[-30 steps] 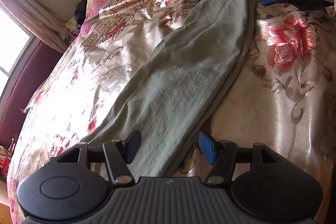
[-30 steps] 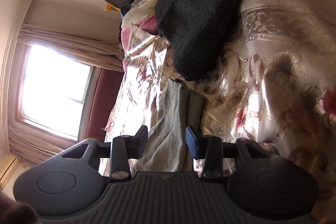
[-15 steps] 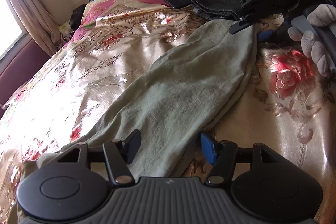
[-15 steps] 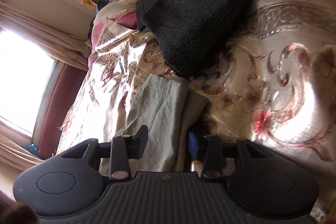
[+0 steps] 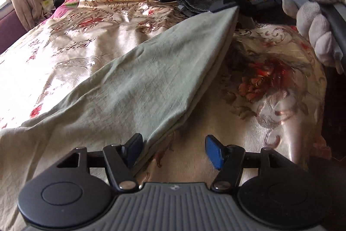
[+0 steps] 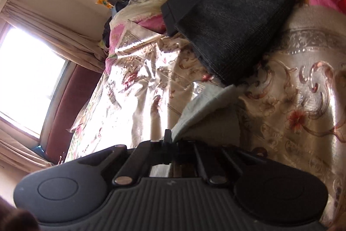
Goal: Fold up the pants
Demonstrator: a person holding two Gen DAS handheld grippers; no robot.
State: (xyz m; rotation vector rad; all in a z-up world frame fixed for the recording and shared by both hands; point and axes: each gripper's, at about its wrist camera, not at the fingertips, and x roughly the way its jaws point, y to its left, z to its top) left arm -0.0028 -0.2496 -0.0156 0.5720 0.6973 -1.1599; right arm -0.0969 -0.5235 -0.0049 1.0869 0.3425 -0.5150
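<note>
Across the floral bedspread your pale green pants run lengthwise from near left to far right. Your right gripper pinches their far end shut (lifting it), while your left gripper, nearer the other end, gapes wide, edge just inside. No containers here.

both wrist views low, sharing bedspread.
</note>
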